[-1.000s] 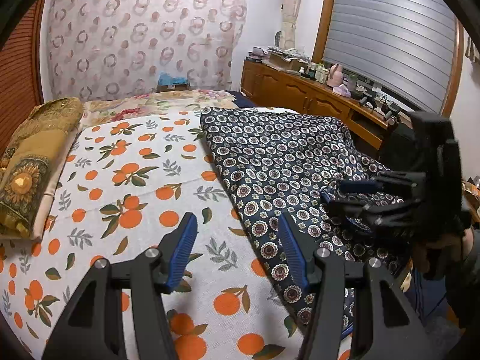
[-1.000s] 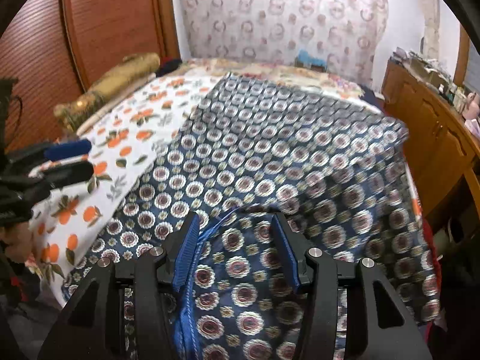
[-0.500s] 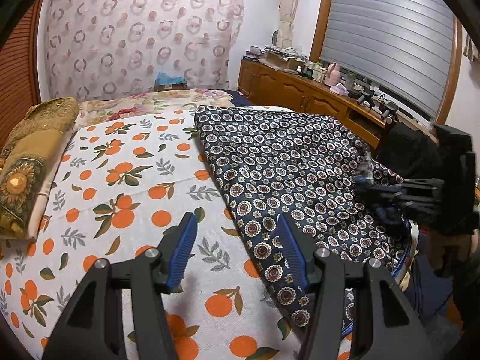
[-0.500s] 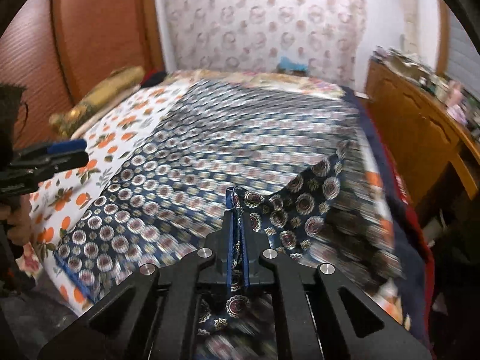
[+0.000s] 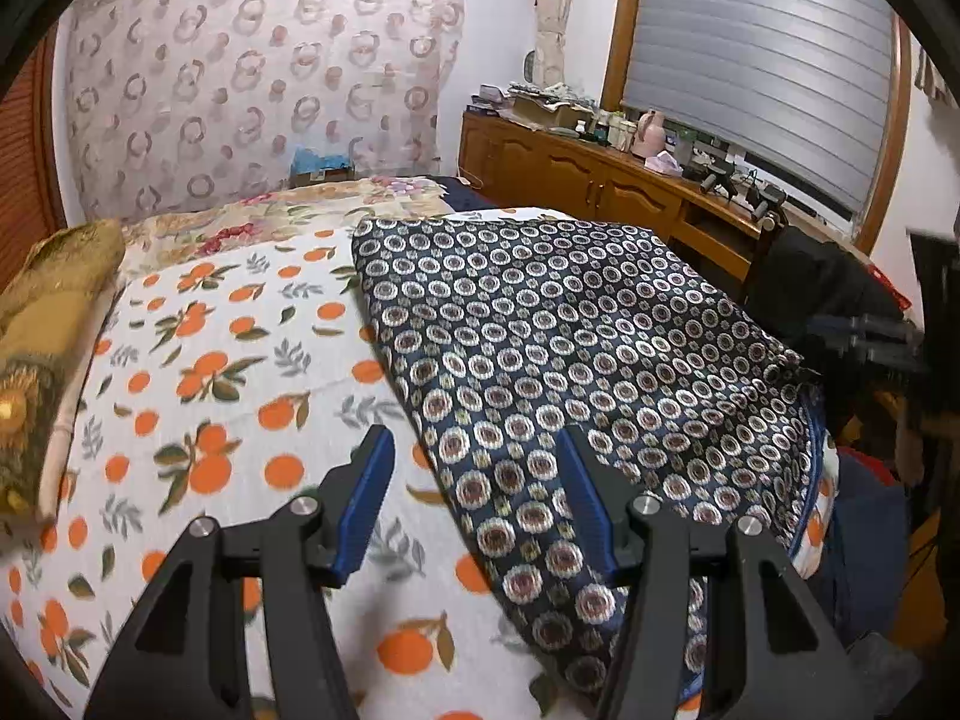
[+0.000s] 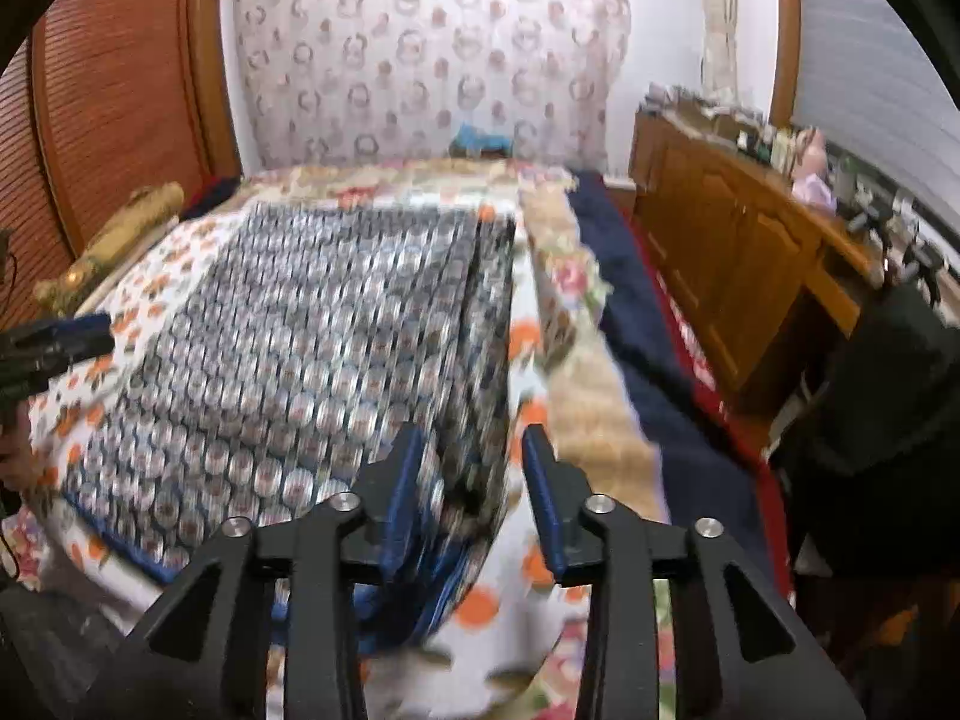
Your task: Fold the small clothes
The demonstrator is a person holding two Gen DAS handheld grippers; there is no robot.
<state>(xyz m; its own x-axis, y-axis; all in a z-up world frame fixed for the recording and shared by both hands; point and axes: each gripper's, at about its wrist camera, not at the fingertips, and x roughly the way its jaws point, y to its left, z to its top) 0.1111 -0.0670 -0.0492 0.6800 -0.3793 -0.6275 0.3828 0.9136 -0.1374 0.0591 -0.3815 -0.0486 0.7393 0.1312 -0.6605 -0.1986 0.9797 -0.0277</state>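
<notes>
Cloth (image 5: 576, 360) lies folded on the bed's (image 5: 228, 372) right half | our right gripper (image 6: 468, 480) is opening, nothing pinched; left gripper (image 5: 474, 498) gapes empty over the cloth's near edge | risk: a finger snags the loose fold and drags it open | room: bare sheet left, drop-off right.

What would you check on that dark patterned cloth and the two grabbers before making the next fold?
1. Cloth lies flat on the bed: ok.
2. Cloth's right edge is even: cannot tell, blurred.
3. Left gripper is empty and open: ok.
4. Right gripper has let go, jaws opening, nothing pinched: ok.
5. Cloth's near corner hangs over the bed edge: not ok.
</notes>
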